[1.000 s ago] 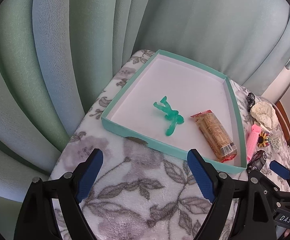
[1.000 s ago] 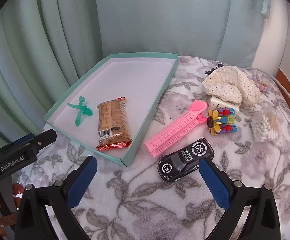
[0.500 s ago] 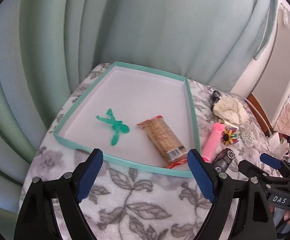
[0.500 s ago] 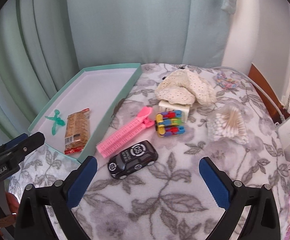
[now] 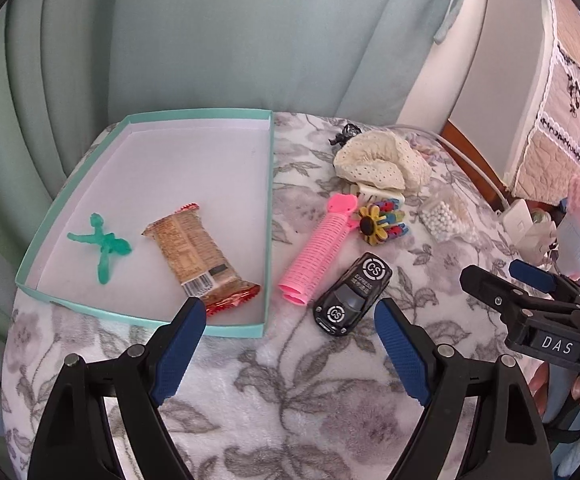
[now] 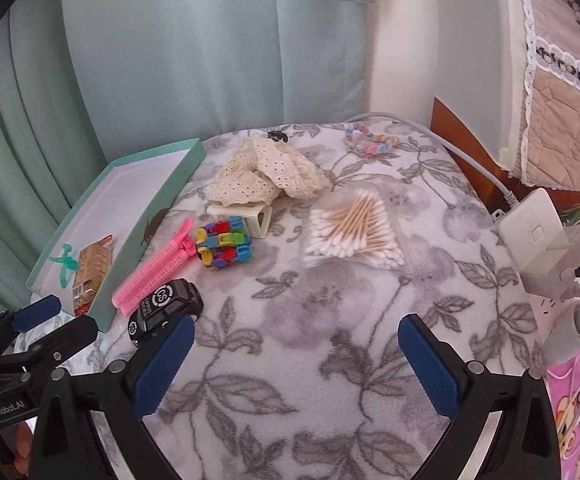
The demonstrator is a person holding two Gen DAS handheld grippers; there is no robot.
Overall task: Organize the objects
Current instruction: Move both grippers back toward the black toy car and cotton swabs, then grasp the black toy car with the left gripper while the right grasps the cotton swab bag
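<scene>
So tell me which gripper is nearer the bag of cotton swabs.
Right. The right gripper hangs just short of the cotton swabs; the left gripper sits farther off, by the black toy car.

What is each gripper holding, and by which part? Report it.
Nothing. The left gripper and right gripper both have open jaws with only the floral blanket between them.

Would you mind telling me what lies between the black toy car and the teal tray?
A pink hair roller lies between the black toy car and the teal tray, clearest in the left wrist view.
</scene>
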